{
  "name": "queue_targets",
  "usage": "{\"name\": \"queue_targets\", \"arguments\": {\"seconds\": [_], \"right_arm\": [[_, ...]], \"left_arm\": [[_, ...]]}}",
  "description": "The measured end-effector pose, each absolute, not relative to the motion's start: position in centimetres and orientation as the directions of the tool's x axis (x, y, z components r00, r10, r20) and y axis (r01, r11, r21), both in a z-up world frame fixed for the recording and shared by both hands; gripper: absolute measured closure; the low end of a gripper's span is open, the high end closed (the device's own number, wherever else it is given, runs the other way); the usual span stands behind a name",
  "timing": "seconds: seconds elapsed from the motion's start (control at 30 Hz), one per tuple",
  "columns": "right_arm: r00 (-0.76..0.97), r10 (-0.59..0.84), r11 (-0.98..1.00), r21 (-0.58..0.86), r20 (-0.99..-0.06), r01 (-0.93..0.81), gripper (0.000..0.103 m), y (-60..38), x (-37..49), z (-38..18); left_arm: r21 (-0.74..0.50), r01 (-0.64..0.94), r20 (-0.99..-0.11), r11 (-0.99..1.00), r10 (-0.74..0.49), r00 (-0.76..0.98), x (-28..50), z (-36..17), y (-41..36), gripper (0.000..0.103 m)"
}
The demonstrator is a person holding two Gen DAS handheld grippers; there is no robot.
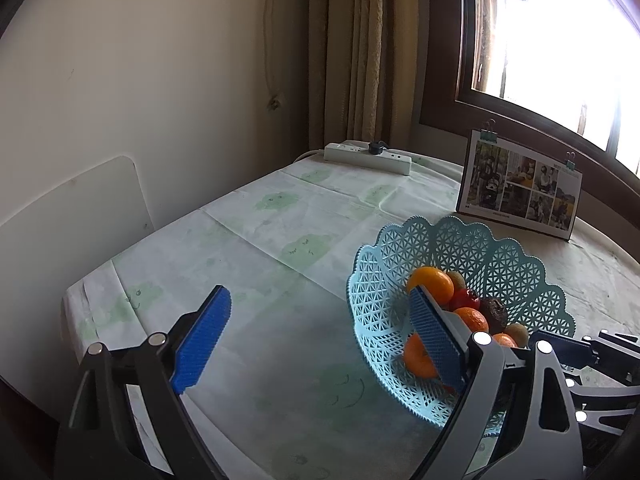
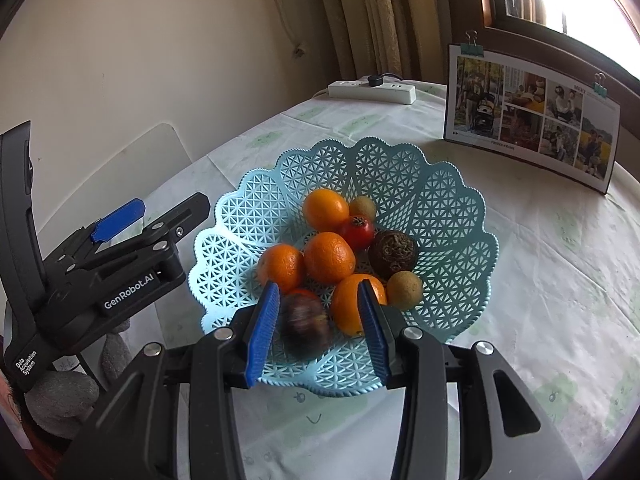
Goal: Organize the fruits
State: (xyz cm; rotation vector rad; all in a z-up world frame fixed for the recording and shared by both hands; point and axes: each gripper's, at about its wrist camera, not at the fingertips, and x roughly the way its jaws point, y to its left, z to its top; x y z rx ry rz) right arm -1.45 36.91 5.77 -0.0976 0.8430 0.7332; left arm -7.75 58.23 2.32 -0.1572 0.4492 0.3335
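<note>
Directly above the near rim of the basket (image 2: pixel 460 208), the right hand-held gripper (image 2: pixel 320 316) hangs with its blue pads (image 2: pixel 264 320) spread apart, and a dark, motion-blurred fruit (image 2: pixel 306 326) sits between them, close to the left pad but not visibly pinched by either. Whether it is dropping free or resting in the bowl cannot be told from the blur. It lies straight ahead of the right gripper, just inside the basket's front edge, against an orange (image 2: pixel 350 304) that the right pad partly covers. Behind them are more oranges (image 2: pixel 326 208), a red fruit (image 2: pixel 358 232), a brown rough-skinned one (image 2: pixel 394 255) and two small tan ones (image 2: pixel 405 290), all heaped in the basket's middle.

The left hand-held gripper (image 1: pixel 320 340) is also wide open and empty, held off the basket's left side over the bare cloth-covered surface (image 1: pixel 248 248); its right pad crosses in front of the basket (image 1: pixel 460 240) wall. The right hand is plainly the nearer one to the dark fruit. No fruit shows outside the basket, so the sorting looks close to finished. A photo card (image 2: pixel 532 120) and power strip (image 2: pixel 372 90) stand well beyond.
</note>
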Motion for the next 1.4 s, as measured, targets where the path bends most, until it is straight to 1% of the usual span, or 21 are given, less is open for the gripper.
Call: {"name": "queue_targets", "arguments": {"seconds": [0.17, 0.23, 0.3, 0.37, 0.4, 0.47, 0.57, 0.73, 0.83, 0.87, 1.17, 1.4], "right_arm": [[0.446, 0.549, 0.759, 0.199, -0.706, -0.620, 0.061, 36.7, -1.4, 5.8], [0.453, 0.549, 0.763, 0.201, -0.703, -0.614, 0.060, 36.5, -1.4, 5.9], [0.465, 0.548, 0.770, 0.203, -0.695, -0.605, 0.049, 36.2, -1.3, 6.0], [0.485, 0.544, 0.780, 0.200, -0.685, -0.593, 0.034, 35.8, -1.2, 6.2], [0.495, 0.541, 0.784, 0.195, -0.680, -0.590, 0.031, 35.7, -1.2, 6.3], [0.509, 0.536, 0.789, 0.186, -0.673, -0.585, 0.021, 35.4, -1.2, 6.5], [0.538, 0.517, 0.799, 0.148, -0.666, -0.583, 0.016, 35.2, -1.4, 6.7], [0.585, 0.484, 0.805, 0.069, -0.651, -0.589, 0.010, 35.1, -2.1, 6.8], [0.582, 0.492, 0.796, 0.063, -0.648, -0.602, 0.009, 34.9, -2.2, 6.8], [0.581, 0.495, 0.793, 0.062, -0.646, -0.607, 0.005, 34.7, -2.2, 6.8], [0.570, 0.522, 0.779, 0.082, -0.635, -0.622, 0.005, 33.9, -2.2, 7.1], [0.590, 0.500, 0.791, 0.056, -0.633, -0.609, 0.005, 33.4, -2.4, 7.1]], "left_arm": [[-0.076, -0.348, -0.449, 0.934, 0.280, 0.849, -7.9, 2.4, 58.1, 0.011], [-0.075, -0.349, -0.448, 0.934, 0.281, 0.849, -7.9, 2.4, 58.0, 0.004], [-0.074, -0.353, -0.445, 0.933, 0.286, 0.848, -8.0, 2.4, 58.0, 0.003], [-0.075, -0.354, -0.448, 0.932, 0.285, 0.847, -7.9, 2.5, 57.9, 0.003], [-0.076, -0.356, -0.450, 0.932, 0.286, 0.846, -7.9, 2.5, 57.9, 0.003], [-0.075, -0.359, -0.457, 0.930, 0.288, 0.842, -7.8, 2.4, 58.0, 0.003], [-0.077, -0.362, -0.466, 0.929, 0.287, 0.837, -7.8, 2.3, 58.0, 0.003], [-0.057, -0.363, -0.459, 0.930, 0.298, 0.837, -7.9, 2.5, 57.5, 0.003], [-0.030, -0.365, -0.443, 0.930, 0.315, 0.839, -8.1, 2.7, 56.9, 0.003], [-0.021, -0.365, -0.438, 0.931, 0.320, 0.840, -8.2, 2.8, 56.6, 0.003], [0.063, -0.375, -0.398, 0.925, 0.368, 0.840, -8.7, 3.4, 54.9, 0.003], [0.109, -0.374, -0.383, 0.921, 0.386, 0.839, -8.8, 3.6, 53.7, 0.003]]}}
